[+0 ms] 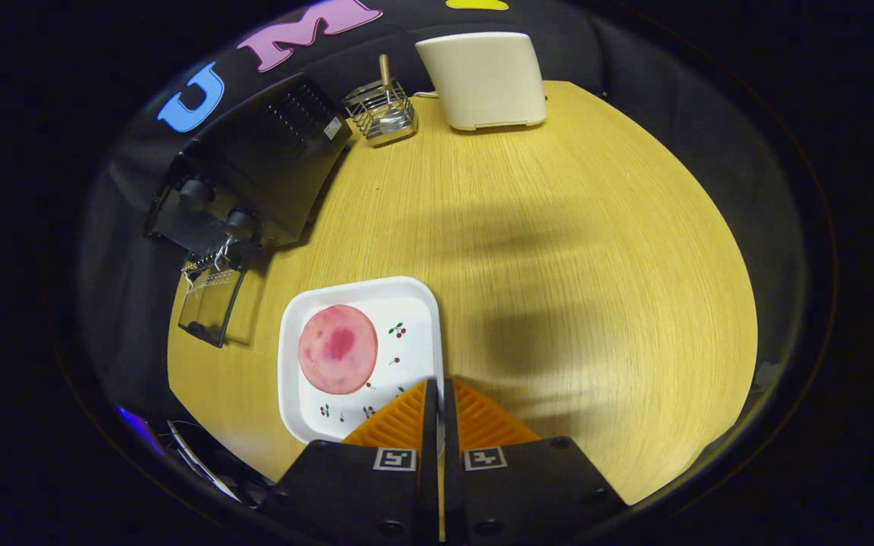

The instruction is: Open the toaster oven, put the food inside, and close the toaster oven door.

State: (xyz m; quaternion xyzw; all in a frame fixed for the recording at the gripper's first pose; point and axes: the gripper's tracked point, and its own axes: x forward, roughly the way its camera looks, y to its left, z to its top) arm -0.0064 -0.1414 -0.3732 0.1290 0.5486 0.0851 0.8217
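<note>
Wooden table [558, 250], toaster oven [255, 174] door down (interior hard to see), gripper [439, 394] closed, empty, overlapping plate [407, 303] rim.

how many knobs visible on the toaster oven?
2. Both sit on the toaster oven front panel, one farther from the open door, one just above it. More may be hidden. The claw is shut, over the plate's edge.
</note>
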